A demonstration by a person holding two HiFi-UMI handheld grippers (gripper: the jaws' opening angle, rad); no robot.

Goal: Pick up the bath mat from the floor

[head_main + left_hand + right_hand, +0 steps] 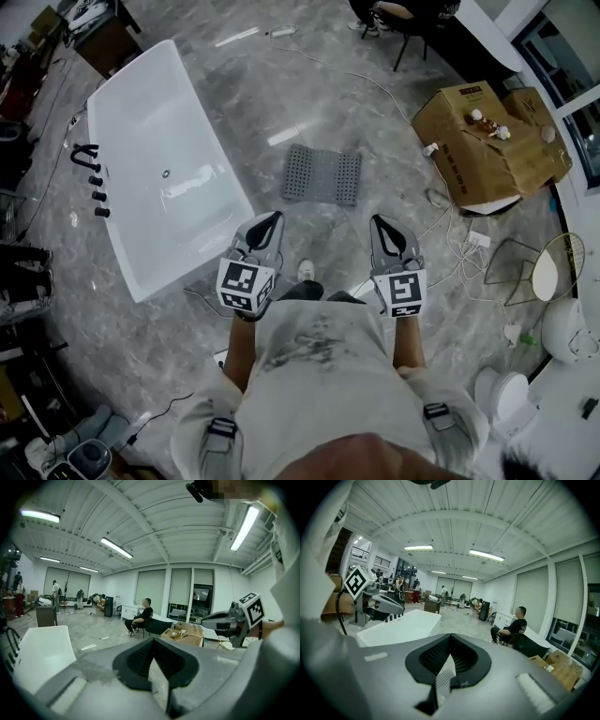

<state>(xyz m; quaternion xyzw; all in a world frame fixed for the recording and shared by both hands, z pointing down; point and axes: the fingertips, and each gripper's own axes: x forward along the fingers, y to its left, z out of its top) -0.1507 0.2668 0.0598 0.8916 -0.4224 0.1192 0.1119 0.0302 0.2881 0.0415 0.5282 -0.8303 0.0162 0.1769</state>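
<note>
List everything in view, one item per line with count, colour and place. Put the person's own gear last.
bath mat: one, grey, perforated, flat on the floor ahead of both grippers
bathtub: one, white, on the floor left of the mat
taps: one set, black, at the tub's left side
cardboard box: one, brown, right of the mat, small pale items on top
cables: several, white, on the floor near the box
seated person: one, dark top, on a chair at the far side
left gripper: one, grey, jaws shut, nothing held
right gripper: one, grey, jaws shut, nothing held
</note>
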